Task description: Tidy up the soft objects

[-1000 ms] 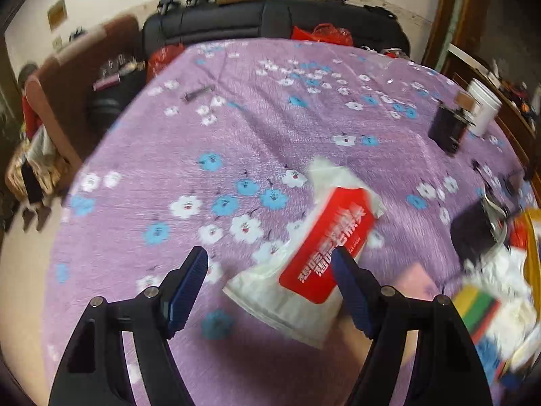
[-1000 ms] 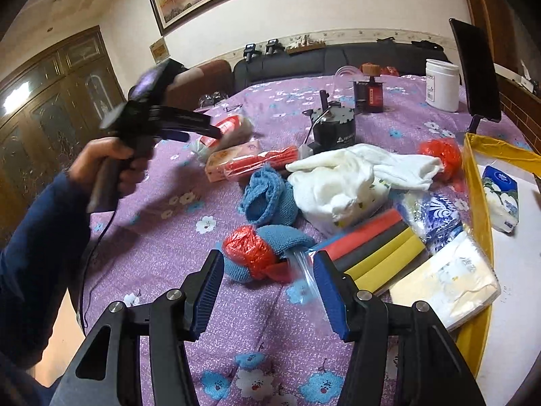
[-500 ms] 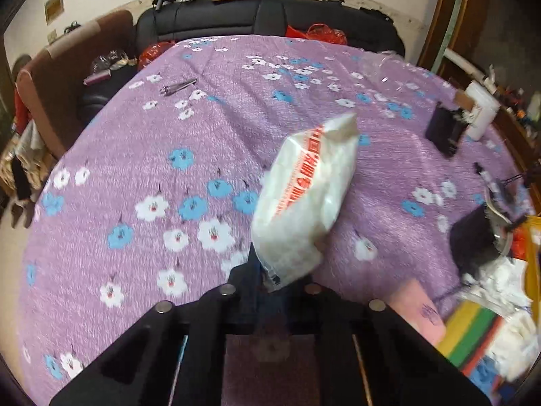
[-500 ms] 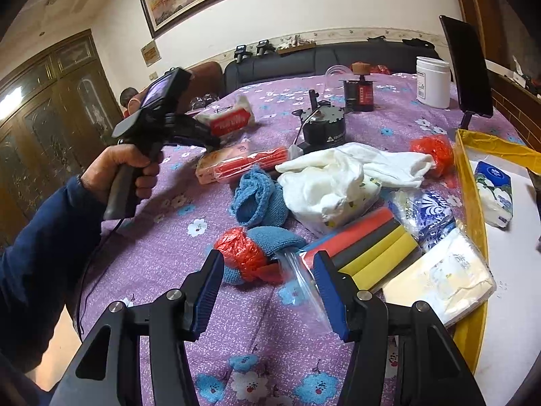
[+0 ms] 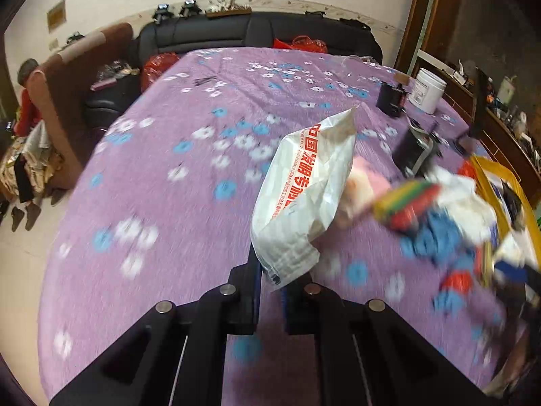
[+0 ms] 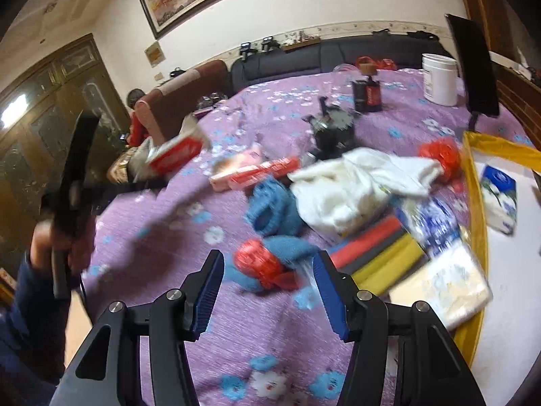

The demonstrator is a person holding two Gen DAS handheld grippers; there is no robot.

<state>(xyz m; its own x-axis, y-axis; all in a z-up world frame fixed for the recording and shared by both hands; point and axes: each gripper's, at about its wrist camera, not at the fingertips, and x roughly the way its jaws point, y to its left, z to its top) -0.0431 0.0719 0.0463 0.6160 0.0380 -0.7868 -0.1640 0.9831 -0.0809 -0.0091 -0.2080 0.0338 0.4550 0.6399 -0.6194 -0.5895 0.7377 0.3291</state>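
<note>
Beyond pack [image 5: 304, 196], clutter (blurred)

White plastic packet [image 5: 304, 196], red print along one side: large Chinese characters, of which "中国" at the top end reads clearly; the rest, and a smaller red line beside them, too blurred to read. No other lettering legible in either view.
</note>
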